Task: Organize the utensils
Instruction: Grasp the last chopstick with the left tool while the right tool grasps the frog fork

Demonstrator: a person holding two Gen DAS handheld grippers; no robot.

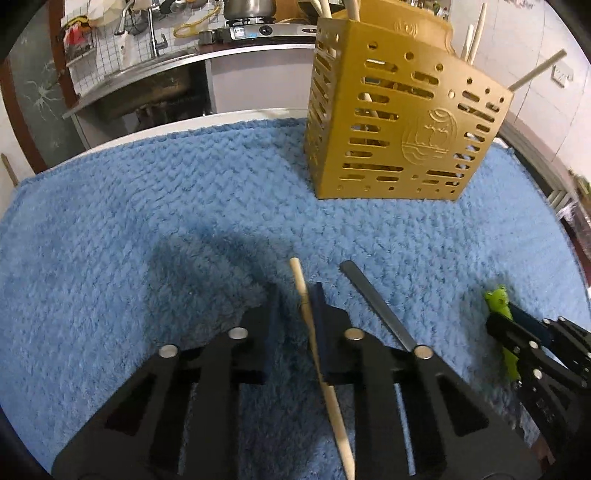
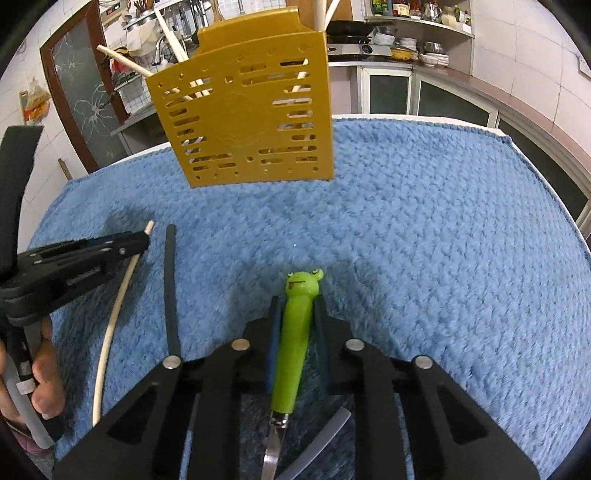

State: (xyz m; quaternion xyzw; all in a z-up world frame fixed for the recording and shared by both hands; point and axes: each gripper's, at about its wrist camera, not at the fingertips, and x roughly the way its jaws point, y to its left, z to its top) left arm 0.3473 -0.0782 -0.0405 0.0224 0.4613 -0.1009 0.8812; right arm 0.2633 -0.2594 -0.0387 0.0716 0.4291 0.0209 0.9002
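Observation:
A gold slotted utensil holder stands on the blue towel with several chopsticks in it; it also shows in the right wrist view. My left gripper is open around a pale wooden chopstick that lies on the towel against the right finger. A dark grey chopstick lies just right of it. My right gripper has its jaws around the green frog-headed handle of a metal utensil, close on both sides. The left gripper shows at the left of the right wrist view.
A second grey stick lies under my right gripper. The towel covers a white table. A sink and a counter with a stove stand behind. A counter with dishes runs along the right.

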